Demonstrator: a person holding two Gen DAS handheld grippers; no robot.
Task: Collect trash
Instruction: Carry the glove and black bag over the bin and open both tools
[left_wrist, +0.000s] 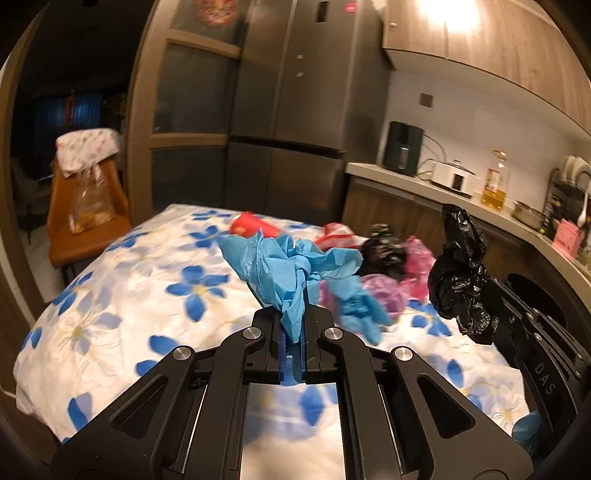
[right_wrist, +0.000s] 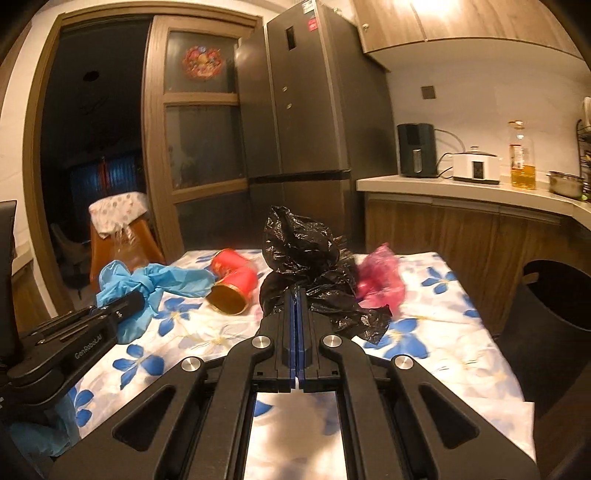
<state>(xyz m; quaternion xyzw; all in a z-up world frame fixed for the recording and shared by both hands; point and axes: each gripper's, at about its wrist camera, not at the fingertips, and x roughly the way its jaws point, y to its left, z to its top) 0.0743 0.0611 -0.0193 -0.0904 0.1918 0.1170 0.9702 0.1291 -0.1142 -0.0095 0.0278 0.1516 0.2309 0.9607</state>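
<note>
Left gripper (left_wrist: 294, 325) is clamped tight on a crumpled blue bag (left_wrist: 284, 266), held clear above the flowered table (left_wrist: 122, 295). Right gripper (right_wrist: 298, 306) is pinched closed on a black bag (right_wrist: 303, 258), likewise lifted. A red cup (right_wrist: 232, 280) is seen lying on its side near the table's far edge, a pink bag (right_wrist: 380, 280) toward the far right corner

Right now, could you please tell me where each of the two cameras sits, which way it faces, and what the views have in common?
Left wrist: sits on the left hand-held gripper, facing the floral-clothed table and tall grey fridge; its jaws pinch a crumpled blue plastic bag, with the right hand-held gripper at right.
Right wrist: sits on the right hand-held gripper, facing the same way; its jaws pinch a crumpled black plastic bag, with the left gripper at left.
Shared: table, fridge, both bags, red paper cup.
</note>
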